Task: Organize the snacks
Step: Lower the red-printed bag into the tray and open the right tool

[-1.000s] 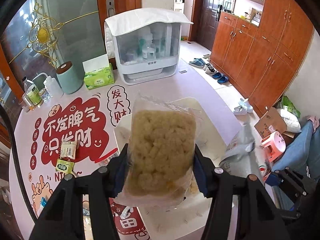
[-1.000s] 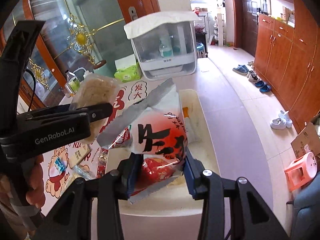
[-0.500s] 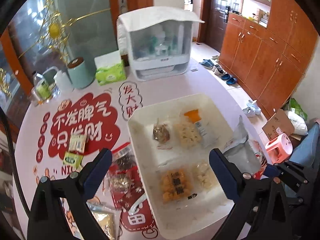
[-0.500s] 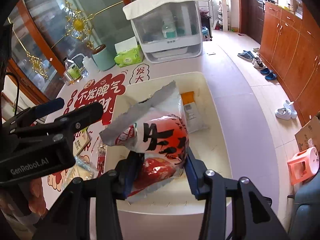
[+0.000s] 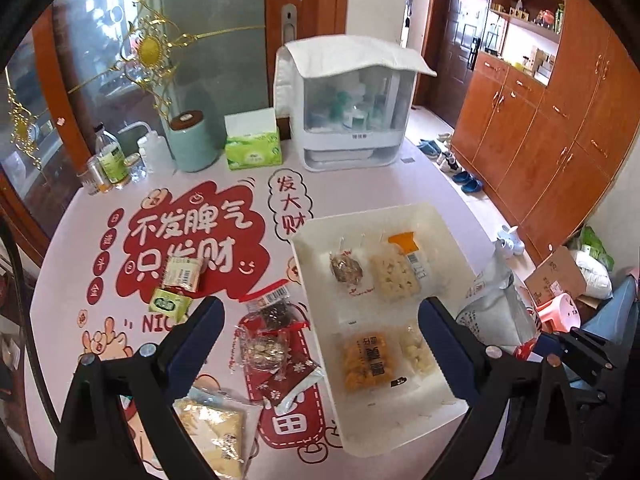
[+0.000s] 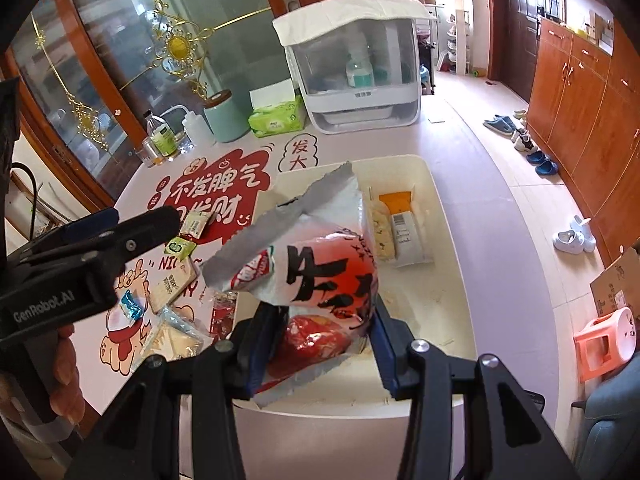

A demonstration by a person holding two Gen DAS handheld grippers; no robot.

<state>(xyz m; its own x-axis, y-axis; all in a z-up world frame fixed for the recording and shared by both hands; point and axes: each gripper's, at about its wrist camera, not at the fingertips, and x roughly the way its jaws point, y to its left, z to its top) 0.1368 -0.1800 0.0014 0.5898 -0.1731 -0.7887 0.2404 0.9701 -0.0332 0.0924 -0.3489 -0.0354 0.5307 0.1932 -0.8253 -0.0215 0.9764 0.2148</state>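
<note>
The tray (image 5: 448,240) is smooth, matt white plastic. The snack bag (image 6: 320,264) is glossy crinkled foil with a dull silver torn edge. Small packets (image 5: 264,350) on the table (image 5: 420,176) are shiny clear film. The far-right cabinets (image 5: 560,140) are polished wood.

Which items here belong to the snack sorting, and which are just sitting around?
Job:
white tray
torn snack bag in right claw
loose snack packets
open left claw

Bystanders:
tissue box
white storage cabinet
teal canister
bottles
</note>
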